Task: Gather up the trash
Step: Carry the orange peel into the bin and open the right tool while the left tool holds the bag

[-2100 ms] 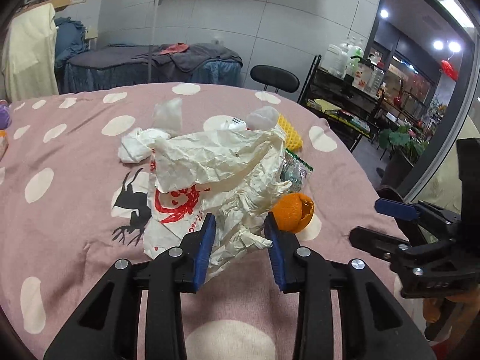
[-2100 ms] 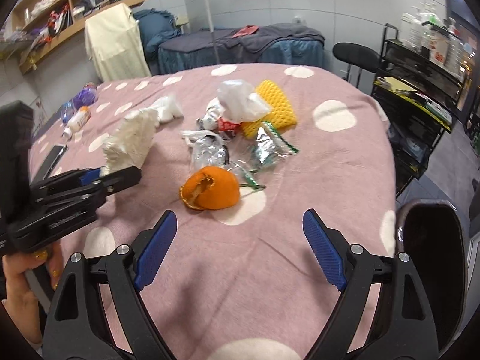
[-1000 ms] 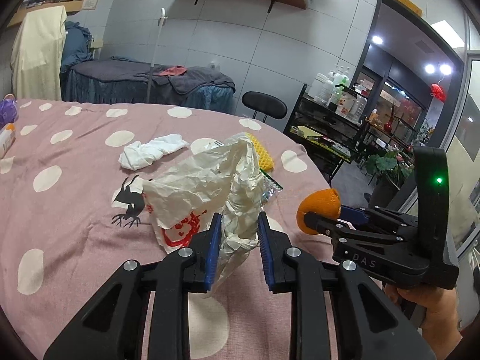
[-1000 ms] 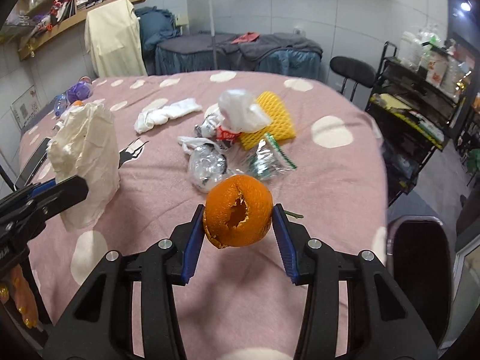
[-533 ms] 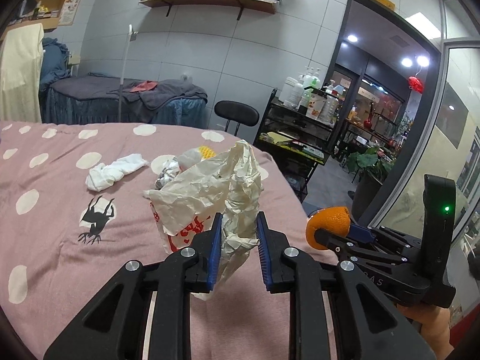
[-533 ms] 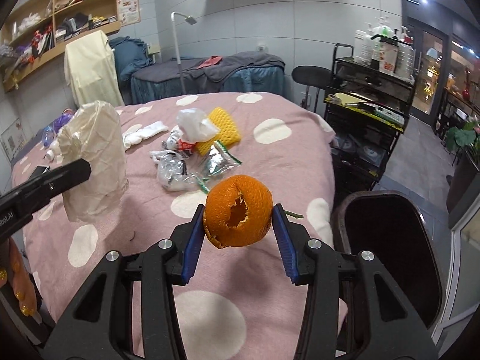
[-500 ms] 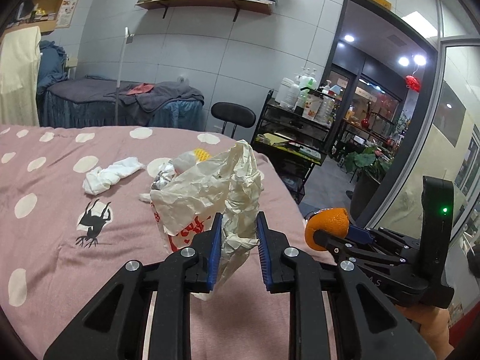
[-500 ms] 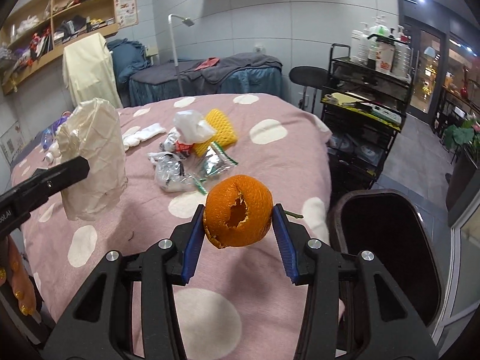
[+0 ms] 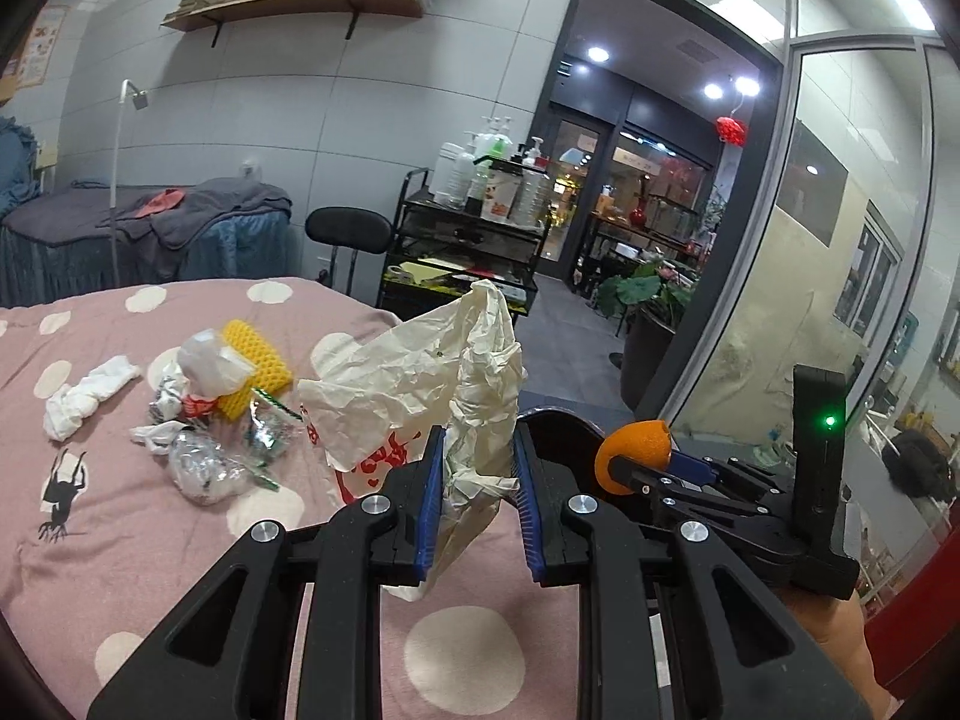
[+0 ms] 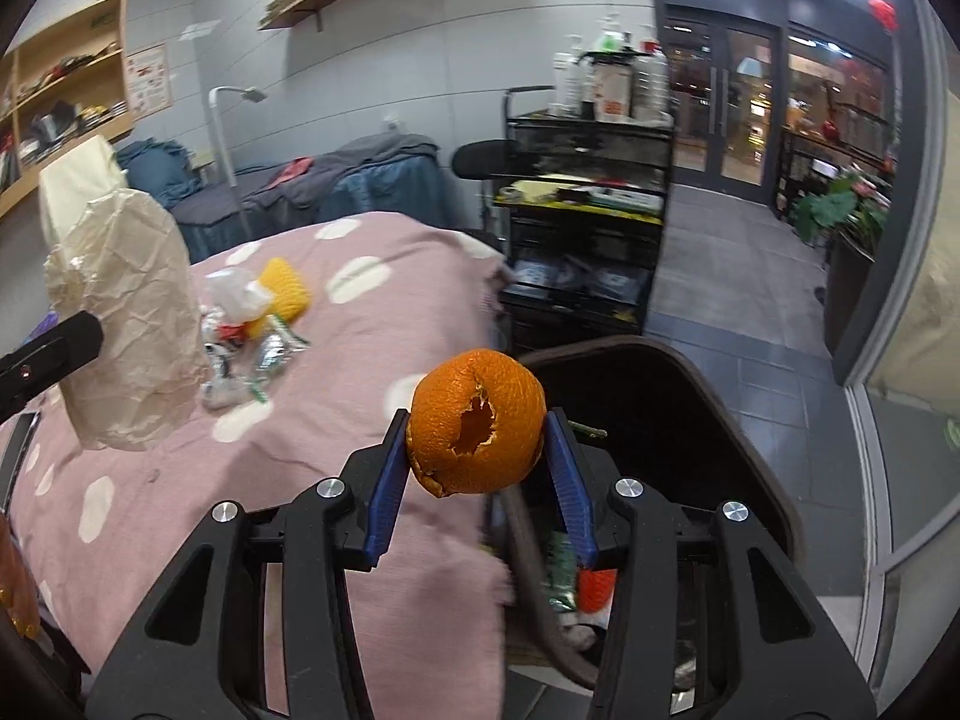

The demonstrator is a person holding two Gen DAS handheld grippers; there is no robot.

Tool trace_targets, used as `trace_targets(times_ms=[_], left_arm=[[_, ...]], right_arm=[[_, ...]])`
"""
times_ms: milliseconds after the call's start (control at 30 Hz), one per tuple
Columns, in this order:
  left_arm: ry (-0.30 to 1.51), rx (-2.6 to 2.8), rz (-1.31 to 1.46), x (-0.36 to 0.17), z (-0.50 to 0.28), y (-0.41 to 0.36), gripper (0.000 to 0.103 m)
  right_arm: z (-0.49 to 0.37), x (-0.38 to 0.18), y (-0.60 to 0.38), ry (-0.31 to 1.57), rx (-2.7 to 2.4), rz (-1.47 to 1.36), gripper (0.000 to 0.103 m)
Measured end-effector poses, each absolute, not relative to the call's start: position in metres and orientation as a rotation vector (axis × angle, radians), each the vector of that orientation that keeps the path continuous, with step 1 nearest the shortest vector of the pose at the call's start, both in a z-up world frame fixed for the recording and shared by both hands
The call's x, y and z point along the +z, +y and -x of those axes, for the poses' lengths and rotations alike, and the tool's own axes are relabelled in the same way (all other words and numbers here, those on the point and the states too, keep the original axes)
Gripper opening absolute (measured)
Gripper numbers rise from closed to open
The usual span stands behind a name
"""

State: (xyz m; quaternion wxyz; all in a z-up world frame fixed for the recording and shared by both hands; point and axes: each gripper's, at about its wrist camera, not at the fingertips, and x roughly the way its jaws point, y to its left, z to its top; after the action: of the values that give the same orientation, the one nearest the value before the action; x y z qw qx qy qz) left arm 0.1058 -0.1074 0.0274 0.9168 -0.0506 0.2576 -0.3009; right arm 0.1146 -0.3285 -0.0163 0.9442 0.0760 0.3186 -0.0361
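Observation:
My left gripper (image 9: 477, 498) is shut on a crumpled cream plastic bag (image 9: 432, 384) with red print, lifted off the pink dotted tablecloth (image 9: 120, 516). My right gripper (image 10: 477, 483) is shut on a hollow orange peel (image 10: 477, 429), held over the rim of a dark bin (image 10: 708, 420) beside the table's edge. The left wrist view shows the right gripper (image 9: 654, 468) with the peel (image 9: 636, 444) just right of the bag. The right wrist view shows the bag (image 10: 132, 324) hanging at the far left. More trash stays on the table: a yellow foam net (image 9: 255, 366), foil wrappers (image 9: 204, 468) and a white tissue (image 9: 84, 399).
The bin holds some rubbish, including something red (image 10: 594, 591). Behind the table stand a black cart with bottles (image 9: 468, 222), a black stool (image 9: 348, 231) and a covered bed (image 9: 150, 228). A glass partition (image 9: 780, 300) runs along the right.
Both grippers have swung to the right with their loads, from over the table to its right edge. The bin now lies under the orange peel. Neither grip changed.

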Motion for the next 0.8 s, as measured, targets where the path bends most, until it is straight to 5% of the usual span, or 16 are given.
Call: trace_targets(times_ms=[800], left_arm=[[0.621, -0.838, -0.033, 0.013, -0.120, -0.224, 0.022]], right_arm=[[-0.157, -0.150, -0.440, 0.958, -0.293, -0.313, 0.046]])
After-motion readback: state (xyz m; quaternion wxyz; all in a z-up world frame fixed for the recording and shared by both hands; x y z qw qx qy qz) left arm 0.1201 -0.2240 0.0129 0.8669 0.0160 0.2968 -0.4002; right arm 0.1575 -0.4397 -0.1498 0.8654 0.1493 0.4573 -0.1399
